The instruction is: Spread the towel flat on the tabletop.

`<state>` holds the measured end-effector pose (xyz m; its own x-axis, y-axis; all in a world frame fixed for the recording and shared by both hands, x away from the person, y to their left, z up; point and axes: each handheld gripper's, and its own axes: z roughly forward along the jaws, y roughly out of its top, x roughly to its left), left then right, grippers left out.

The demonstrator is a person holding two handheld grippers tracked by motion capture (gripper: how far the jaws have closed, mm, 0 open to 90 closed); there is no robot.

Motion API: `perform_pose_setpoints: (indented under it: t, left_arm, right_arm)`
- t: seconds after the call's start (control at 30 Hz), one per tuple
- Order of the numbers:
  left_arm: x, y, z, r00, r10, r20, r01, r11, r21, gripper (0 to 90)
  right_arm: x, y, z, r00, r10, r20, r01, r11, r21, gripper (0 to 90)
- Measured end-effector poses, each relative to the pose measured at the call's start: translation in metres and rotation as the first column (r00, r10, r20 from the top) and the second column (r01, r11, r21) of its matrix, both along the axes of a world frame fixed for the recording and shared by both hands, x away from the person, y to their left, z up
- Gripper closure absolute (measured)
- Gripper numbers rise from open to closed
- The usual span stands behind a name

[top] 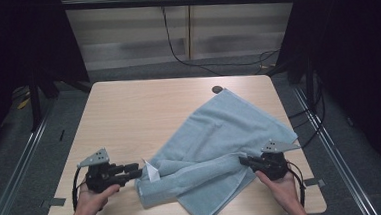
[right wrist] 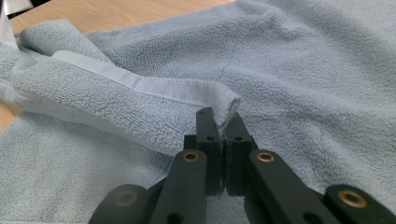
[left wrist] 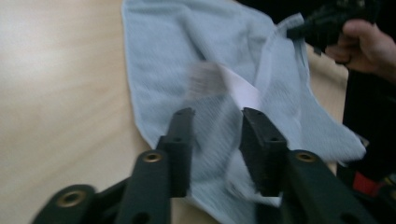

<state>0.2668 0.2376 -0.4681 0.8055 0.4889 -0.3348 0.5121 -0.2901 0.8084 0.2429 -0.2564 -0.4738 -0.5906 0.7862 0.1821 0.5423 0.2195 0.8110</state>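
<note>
High view: your pale blue terry towel (top: 226,145) lies rumpled across the right half of the light wooden table (top: 129,116), its near edge rolled into a loose band, one corner reaching the far right of the tabletop. Folding looks barely begun; I judge that a first fold is being gathered and the flattening and squaring are left.

Your right gripper (top: 245,161) is clamped on the towel's hemmed edge; the right gripper view shows the black jaws pressed together with a pinch of hem (right wrist: 224,109) standing up between them.

Your left gripper (top: 138,171) sits at the towel's left end by a small white label (top: 151,171). Its jaws stand apart, straddling the cloth in the left gripper view, pressing on nothing.
</note>
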Motion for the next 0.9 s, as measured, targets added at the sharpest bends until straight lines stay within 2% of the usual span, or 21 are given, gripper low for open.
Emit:
perform_pose_setpoints:
  t: [0.07,0.13,0.2,0.27,0.37,0.43,0.5,0.57,0.6,0.7,0.8,0.87,0.9]
  left_arm:
    - [-0.004,-0.001,-0.006,0.9997,-0.009,-0.025,0.01,0.9997,0.024,52.6]
    - [-0.005,-0.003,-0.011,0.9984,-0.019,-0.054,0.02,0.9996,0.017,46.8]
    - [-0.006,-0.005,-0.012,0.9986,-0.021,-0.048,0.024,0.9986,0.046,44.2]
    - [-0.007,-0.007,-0.012,0.9966,-0.051,-0.065,0.052,0.9985,0.019,39.3]
    - [-0.013,-0.008,-0.008,0.9956,-0.083,-0.044,0.083,0.9965,-0.001,36.7]
    - [-0.018,-0.01,-0.009,0.9936,-0.101,-0.05,0.101,0.9949,-0.01,34.1]
    - [-0.02,-0.013,-0.013,0.9942,-0.092,-0.055,0.094,0.9951,0.032,33.9]
    - [-0.019,-0.017,-0.019,0.9904,-0.114,-0.078,0.118,0.9918,0.05,33.2]
    - [-0.02,-0.02,-0.02,0.9895,-0.122,-0.078,0.127,0.9898,0.064,34.0]
    - [-0.023,-0.028,-0.024,0.9746,-0.205,-0.09,0.213,0.9734,0.084,45.3]
    - [-0.027,-0.035,-0.029,0.9643,-0.246,-0.098,0.257,0.959,0.119,46.9]
    - [-0.027,-0.038,-0.031,0.9675,-0.235,-0.094,0.247,0.9584,0.144,45.8]
    - [-0.027,-0.04,-0.031,0.9711,-0.226,-0.076,0.236,0.9579,0.164,49.9]
  right_arm:
    - [0.001,0.0,0.0,1.0,-0.001,0.0,0.001,1.0,0.003,88.0]
    - [0.001,0.001,0.0,1.0,-0.002,0.001,0.002,1.0,0.0,87.9]
    - [0.001,0.001,0.0,1.0,0.002,0.005,-0.002,1.0,-0.001,87.9]
    - [0.001,0.001,0.0,1.0,0.004,0.004,-0.004,1.0,-0.002,87.8]
    - [0.001,0.001,-0.001,1.0,0.002,-0.001,-0.002,1.0,0.004,87.8]
    - [0.0,0.0,-0.002,1.0,0.002,0.001,-0.002,1.0,0.002,87.8]
    - [0.0,0.001,-0.003,1.0,0.004,-0.002,-0.004,1.0,-0.008,87.7]
    - [0.0,0.001,-0.004,0.9999,0.001,-0.013,-0.001,1.0,-0.008,87.7]
    - [0.0,0.002,-0.005,0.9999,-0.001,-0.014,0.0,1.0,-0.013,87.7]
    - [0.001,0.003,-0.007,0.9997,0.0,-0.026,-0.001,1.0,-0.021,87.7]
    - [0.002,0.004,-0.01,0.9994,0.005,-0.034,-0.006,0.999,-0.034,87.6]
    - [0.002,0.005,-0.011,0.9994,0.009,-0.033,-0.01,0.999,-0.047,87.5]
    - [0.002,0.005,-0.012,0.9992,0.007,-0.038,-0.009,0.999,-0.049,87.5]
